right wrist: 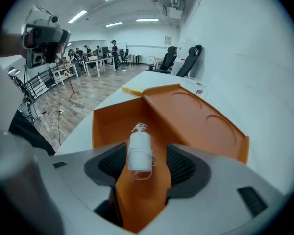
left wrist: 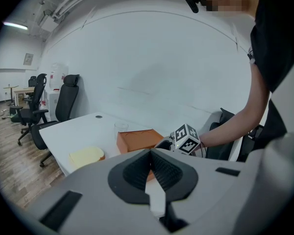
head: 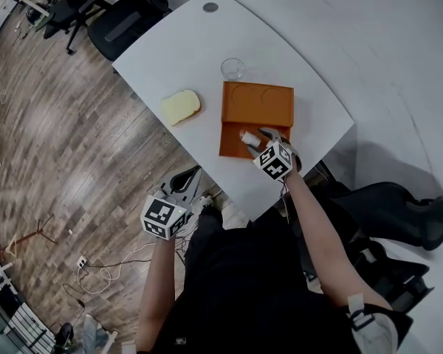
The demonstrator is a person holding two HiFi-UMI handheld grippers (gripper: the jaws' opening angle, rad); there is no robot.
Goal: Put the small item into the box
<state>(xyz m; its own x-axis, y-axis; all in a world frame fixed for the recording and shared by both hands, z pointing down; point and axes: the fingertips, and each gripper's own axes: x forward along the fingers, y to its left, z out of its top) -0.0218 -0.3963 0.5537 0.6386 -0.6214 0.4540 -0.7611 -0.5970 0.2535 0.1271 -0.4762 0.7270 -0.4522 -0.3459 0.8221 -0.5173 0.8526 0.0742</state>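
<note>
An orange box (head: 232, 144) lies open on the white table (head: 170, 50), its lid (head: 258, 103) folded back away from me. My right gripper (head: 264, 139) hovers over the open box. In the right gripper view a small white spool of thread (right wrist: 139, 151) sits between the jaws of my right gripper (right wrist: 148, 164), above the box's floor (right wrist: 112, 124). It is close to the left pad, and a clear gap shows at the right pad, so the gripper is open. My left gripper (head: 186, 183) hangs off the table's near edge, and in its own view the left gripper (left wrist: 151, 173) is shut on nothing.
A pale yellow sponge-like block (head: 181, 106) lies left of the box, and a clear glass (head: 232, 68) stands just behind it. Black office chairs (head: 125, 21) stand at the table's far left end and another (head: 399, 212) at my right. Cables (head: 103, 271) lie on the wooden floor.
</note>
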